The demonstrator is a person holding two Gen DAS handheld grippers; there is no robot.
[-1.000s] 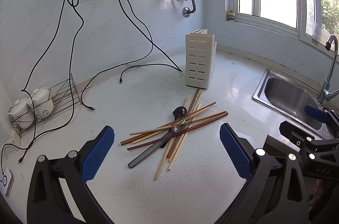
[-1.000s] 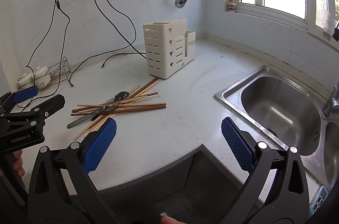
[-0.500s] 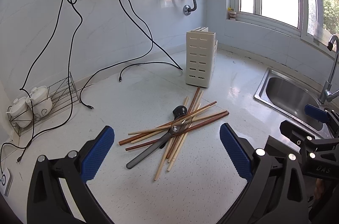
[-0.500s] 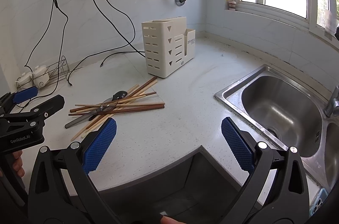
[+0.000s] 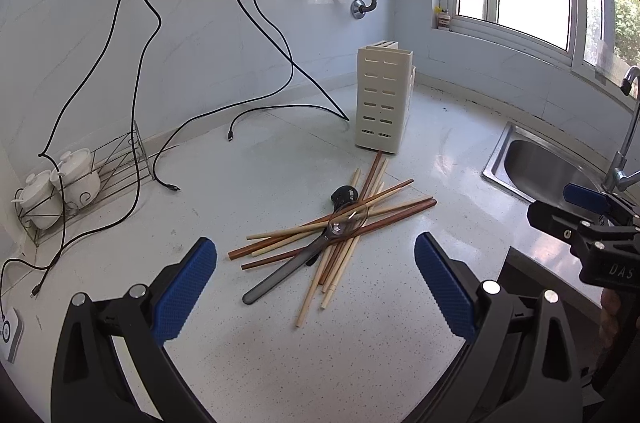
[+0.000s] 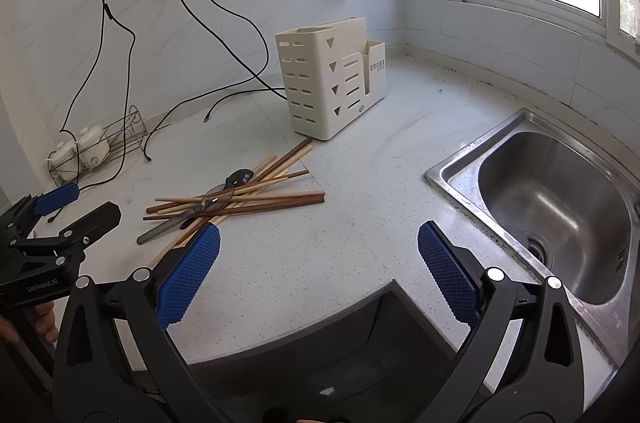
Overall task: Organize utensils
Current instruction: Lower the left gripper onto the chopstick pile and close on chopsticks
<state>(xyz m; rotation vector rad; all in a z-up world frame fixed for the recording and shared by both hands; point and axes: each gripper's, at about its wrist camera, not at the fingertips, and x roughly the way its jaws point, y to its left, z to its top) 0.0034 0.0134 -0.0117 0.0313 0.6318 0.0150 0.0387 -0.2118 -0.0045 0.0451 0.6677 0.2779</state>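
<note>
A pile of wooden chopsticks (image 5: 340,223) lies on the white counter, with a grey-handled spoon (image 5: 304,259) on top and a black utensil end (image 5: 343,194) behind it. The pile also shows in the right wrist view (image 6: 248,201). A cream slotted utensil holder (image 5: 383,99) stands upright behind the pile; it also shows in the right wrist view (image 6: 332,83). My left gripper (image 5: 316,287) is open and empty, just in front of the pile. My right gripper (image 6: 318,271) is open and empty, near the counter's front edge, right of the pile.
A steel sink (image 6: 552,199) is set in the counter at the right, with a tap (image 5: 626,127). Black cables (image 5: 256,111) trail from wall sockets across the counter. A wire rack with white pots (image 5: 60,183) stands at the left. The counter has a notch (image 6: 384,307) in its front edge.
Both grippers have moved slightly forward toward the pile and holder. Both stay open. The utensils have not moved.
</note>
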